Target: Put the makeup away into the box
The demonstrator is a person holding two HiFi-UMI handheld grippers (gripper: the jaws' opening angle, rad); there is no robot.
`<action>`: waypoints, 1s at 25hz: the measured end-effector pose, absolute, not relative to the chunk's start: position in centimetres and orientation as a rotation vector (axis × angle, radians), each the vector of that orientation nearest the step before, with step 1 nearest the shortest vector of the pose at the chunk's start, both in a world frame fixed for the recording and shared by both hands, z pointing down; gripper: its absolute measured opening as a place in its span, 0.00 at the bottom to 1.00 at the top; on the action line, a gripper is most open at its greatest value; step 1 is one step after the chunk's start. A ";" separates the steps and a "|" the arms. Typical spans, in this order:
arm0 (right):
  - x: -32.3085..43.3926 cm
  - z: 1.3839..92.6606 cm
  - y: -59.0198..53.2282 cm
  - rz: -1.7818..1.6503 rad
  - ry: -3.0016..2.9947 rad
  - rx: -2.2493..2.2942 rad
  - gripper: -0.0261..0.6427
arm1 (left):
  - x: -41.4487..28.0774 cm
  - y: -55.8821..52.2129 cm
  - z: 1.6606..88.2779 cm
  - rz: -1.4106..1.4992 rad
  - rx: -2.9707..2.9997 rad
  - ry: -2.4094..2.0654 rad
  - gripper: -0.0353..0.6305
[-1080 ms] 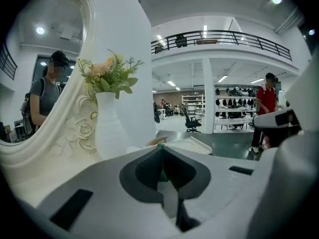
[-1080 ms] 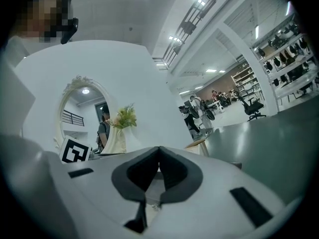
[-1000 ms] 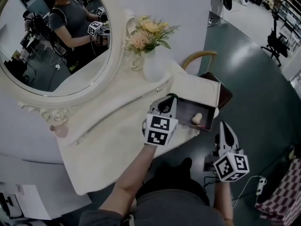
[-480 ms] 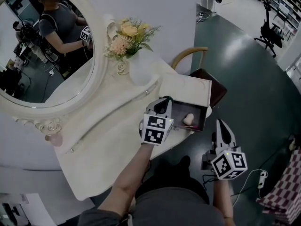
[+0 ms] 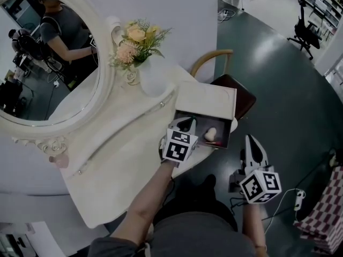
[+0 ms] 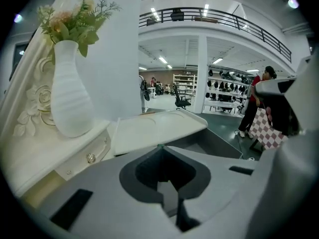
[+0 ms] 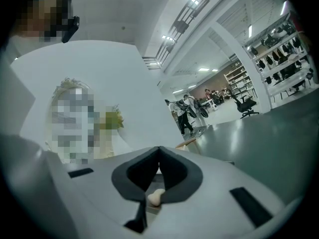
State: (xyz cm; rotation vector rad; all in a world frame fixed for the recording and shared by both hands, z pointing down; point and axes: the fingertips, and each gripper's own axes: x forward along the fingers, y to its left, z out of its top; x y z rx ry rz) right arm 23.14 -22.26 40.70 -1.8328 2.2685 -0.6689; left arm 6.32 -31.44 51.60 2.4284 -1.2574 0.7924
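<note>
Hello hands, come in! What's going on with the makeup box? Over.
Left gripper shut, over the open box. Right gripper shut, off to the side. Sponge in box. Nothing blocking.

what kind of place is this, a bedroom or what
Probably a mock dressing corner in a big hall, not a home: the white vanity table and oval mirror stand on open green floor, with shelves and a railed mezzanine beyond.

Before me the box (image 5: 208,97) sat at the table's (image 5: 115,162) near right corner, makeup sponge (image 5: 210,134) in it, the vase (image 5: 151,79) behind at the back edge beside the mirror (image 5: 48,74).
</note>
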 end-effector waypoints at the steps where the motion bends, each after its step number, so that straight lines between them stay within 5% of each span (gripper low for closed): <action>1: 23.2 40.7 -22.2 -0.669 2.268 -1.832 0.05 | 6.4 -31.4 51.9 0.806 2.422 -1.250 0.06; 25: 24.7 41.3 -21.7 -0.704 2.280 -1.807 0.05 | 7.8 -30.3 57.4 1.406 2.261 -1.011 0.06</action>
